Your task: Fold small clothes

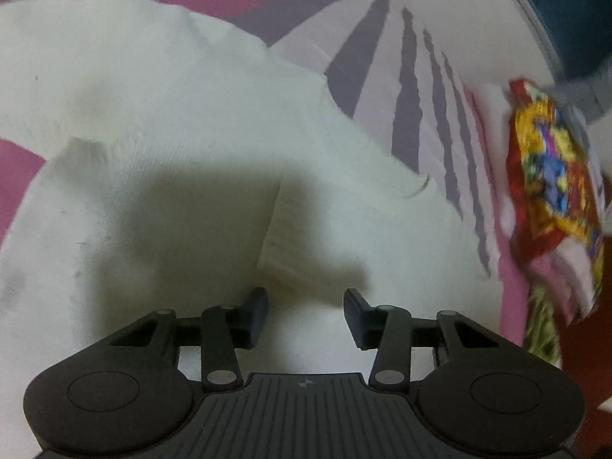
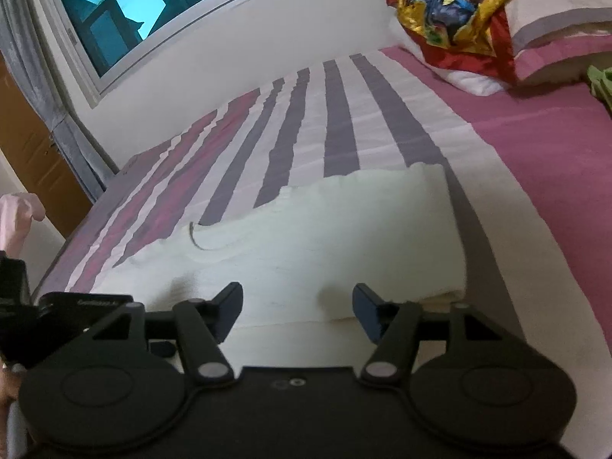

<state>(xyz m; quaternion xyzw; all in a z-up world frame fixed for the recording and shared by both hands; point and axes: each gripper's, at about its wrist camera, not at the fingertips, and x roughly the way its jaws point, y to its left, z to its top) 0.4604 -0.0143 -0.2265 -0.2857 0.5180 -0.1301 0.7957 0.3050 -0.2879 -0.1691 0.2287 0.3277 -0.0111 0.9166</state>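
I see a white garment (image 2: 329, 244) lying on the striped bedsheet (image 2: 336, 114), folded into a rough rectangle with layered edges stacked at its near side. A ribbed cuff (image 1: 283, 237) lies on top. My left gripper (image 1: 306, 315) hovers over it, jaws spread, holding nothing. My right gripper (image 2: 298, 311) is likewise released at the garment's near edge.

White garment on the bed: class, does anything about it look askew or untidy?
Yes. The white garment lies crooked across the striped sheet, and in the left wrist view a flap sits doubled over unevenly. Both tongs, left and right, are open.
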